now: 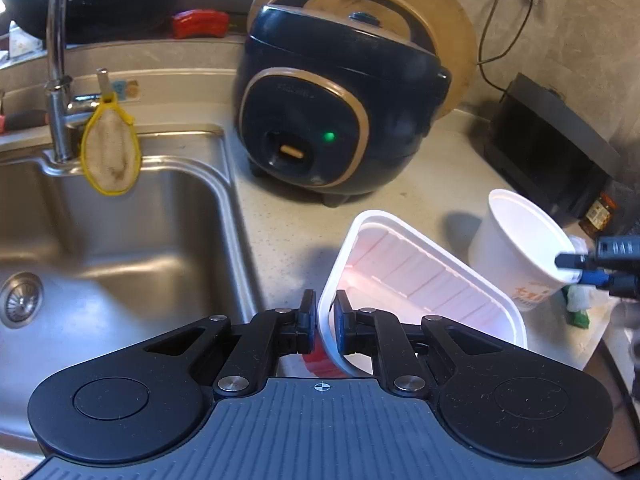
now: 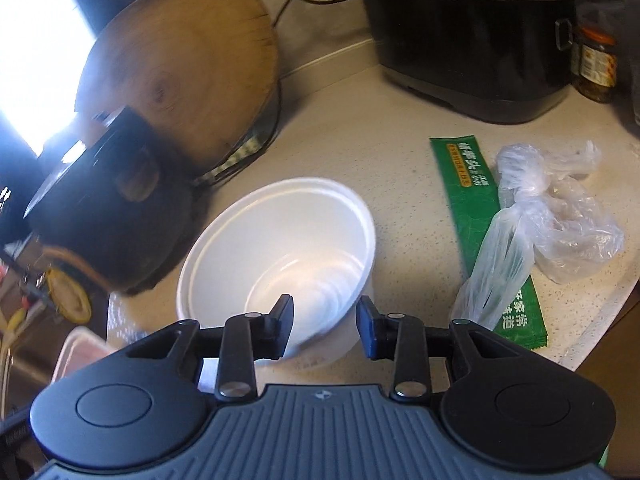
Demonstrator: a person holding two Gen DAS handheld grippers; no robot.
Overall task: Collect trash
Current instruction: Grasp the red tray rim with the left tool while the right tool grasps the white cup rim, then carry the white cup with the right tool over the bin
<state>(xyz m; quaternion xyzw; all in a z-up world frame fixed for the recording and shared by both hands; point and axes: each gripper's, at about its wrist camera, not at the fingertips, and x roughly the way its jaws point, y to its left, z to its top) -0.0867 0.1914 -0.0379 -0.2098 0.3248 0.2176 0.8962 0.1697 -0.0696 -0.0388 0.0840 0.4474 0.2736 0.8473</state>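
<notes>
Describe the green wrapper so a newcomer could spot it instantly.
Start at the black appliance at the counter's back. In front of it, right of the white paper bowl, lies the green wrapper: flat, long, printed with white characters, partly under a crumpled clear plastic bag.

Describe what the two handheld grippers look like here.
Both the left gripper and right gripper look alike: a grey ribbed body with a small crosshair mark, round black pivot housings on each side, black linkage arms with silver rivets, and two short black fingers with bluish pads. No sleeves or cables show.
</notes>
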